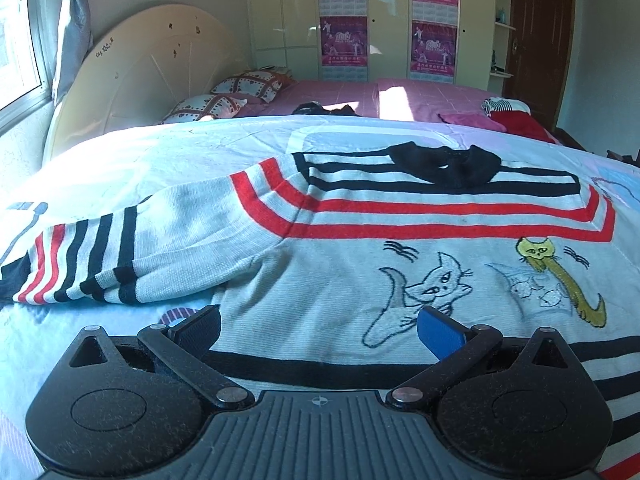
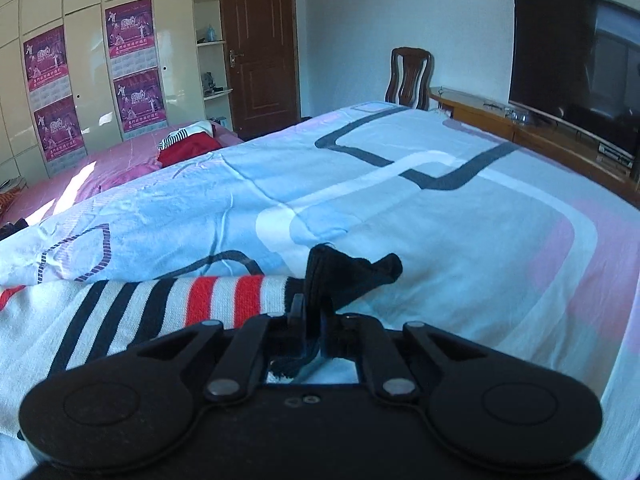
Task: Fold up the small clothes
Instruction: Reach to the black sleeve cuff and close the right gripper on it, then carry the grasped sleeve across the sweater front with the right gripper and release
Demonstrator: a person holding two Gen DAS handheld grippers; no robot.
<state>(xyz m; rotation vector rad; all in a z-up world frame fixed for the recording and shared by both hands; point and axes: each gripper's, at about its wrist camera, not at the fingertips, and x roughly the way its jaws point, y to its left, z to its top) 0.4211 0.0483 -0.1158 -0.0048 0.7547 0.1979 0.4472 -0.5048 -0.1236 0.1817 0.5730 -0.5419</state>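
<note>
A small white knit sweater (image 1: 340, 248) with red and black stripes, a black collar (image 1: 444, 164) and cat drawings lies flat on the bed. Its left sleeve (image 1: 104, 256) is folded across by the body. My left gripper (image 1: 318, 326) is open and empty, low over the sweater's hem. In the right wrist view my right gripper (image 2: 314, 316) is shut on the black cuff (image 2: 340, 272) of the sweater's striped right sleeve (image 2: 192, 300), which stretches out to the left.
A light blue patterned bedsheet (image 2: 400, 200) covers the bed. Pillows (image 1: 224, 96) and a headboard (image 1: 140, 72) are at the far left. More clothes (image 2: 188, 146) lie on a pink bed beyond. A TV (image 2: 576, 72) on a wooden cabinet and a chair (image 2: 408, 76) stand to the right.
</note>
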